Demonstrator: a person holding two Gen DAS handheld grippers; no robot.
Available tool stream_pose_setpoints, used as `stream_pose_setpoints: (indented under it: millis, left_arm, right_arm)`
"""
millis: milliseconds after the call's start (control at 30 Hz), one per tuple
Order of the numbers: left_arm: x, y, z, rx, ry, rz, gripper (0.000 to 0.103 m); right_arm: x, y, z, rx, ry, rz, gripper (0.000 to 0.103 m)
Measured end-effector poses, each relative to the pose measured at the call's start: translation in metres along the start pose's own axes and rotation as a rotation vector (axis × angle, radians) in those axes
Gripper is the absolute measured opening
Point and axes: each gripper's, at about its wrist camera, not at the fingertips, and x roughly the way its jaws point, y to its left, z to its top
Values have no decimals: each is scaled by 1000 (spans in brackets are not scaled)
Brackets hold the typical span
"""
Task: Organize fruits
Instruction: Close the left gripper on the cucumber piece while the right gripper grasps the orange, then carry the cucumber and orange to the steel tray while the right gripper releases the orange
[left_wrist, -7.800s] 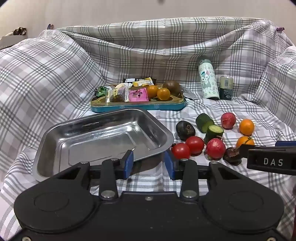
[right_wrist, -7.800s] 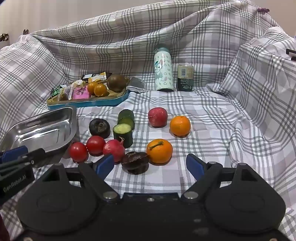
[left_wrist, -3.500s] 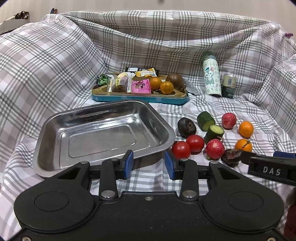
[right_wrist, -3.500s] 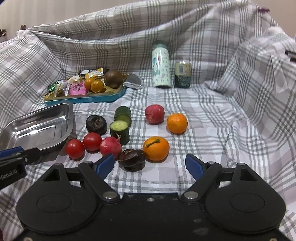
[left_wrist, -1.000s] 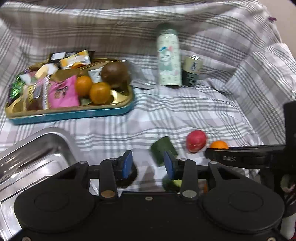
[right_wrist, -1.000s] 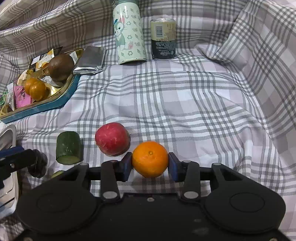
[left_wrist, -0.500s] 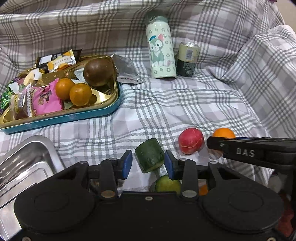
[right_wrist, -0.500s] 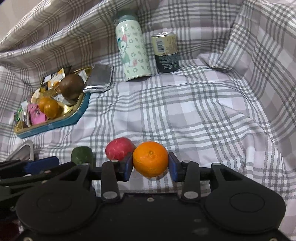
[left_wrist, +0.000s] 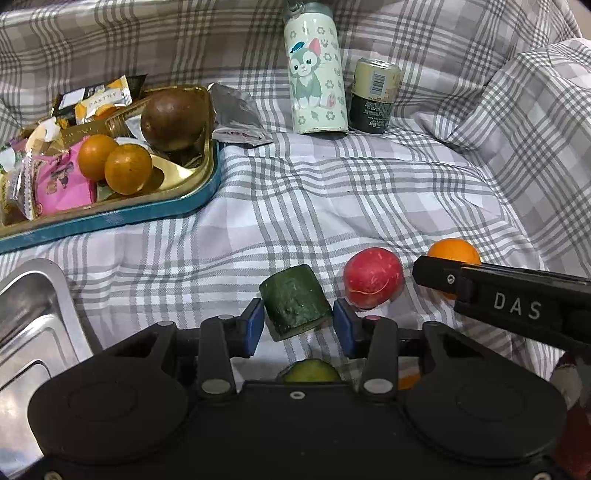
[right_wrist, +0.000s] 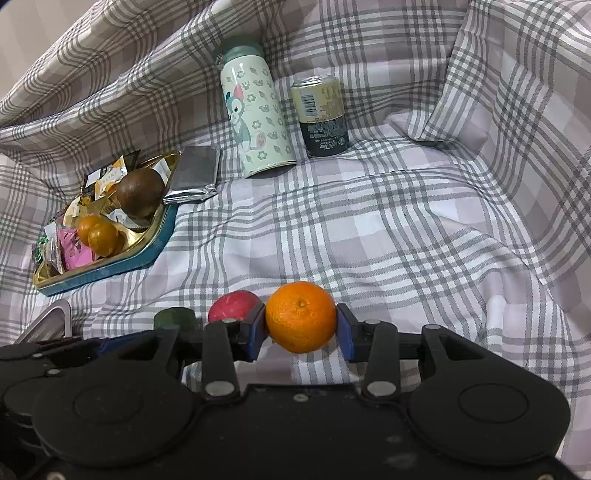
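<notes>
Since half a second ago the left gripper has edged forward, so the cucumber piece now sits between its blue fingers, which stand narrowly apart; whether the pads press the piece cannot be told. The right gripper has its fingers closed on the orange as before, and the fruit looks lifted clear of the plaid cloth. A second cucumber piece shows only as a pale green sliver above the left gripper's body, and another orange fruit beside it is mostly hidden. The steel tray is cut off at the left edge. The red fruit lies on the cloth just right of the cucumber piece, near the right gripper's finger. Farther back stand the cat-print bottle and a can side by side, with the snack tray of wrappers, two small oranges and a brown fruit to the left.
</notes>
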Motion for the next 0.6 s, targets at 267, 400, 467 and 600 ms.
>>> stream_pose_setpoints:
  millis: [267,400,467,600]
  left_arm:
    - [-26,24,-6,-111,-80,2,48]
    - [-57,50,-14,-178,-127,43,48]
    - [-70,64,-19,-206,-142,68,48]
    - [-98,97,-35,-268,-167,143,48]
  right_arm:
    - [-3,6,-2,-29,-39,20,42]
    - [-4,14,-3,-59,-55,35,42]
    - [-5,20,-4,-82,-68,43,42]
    - [-7,31,-8,-120,-88,68,42]
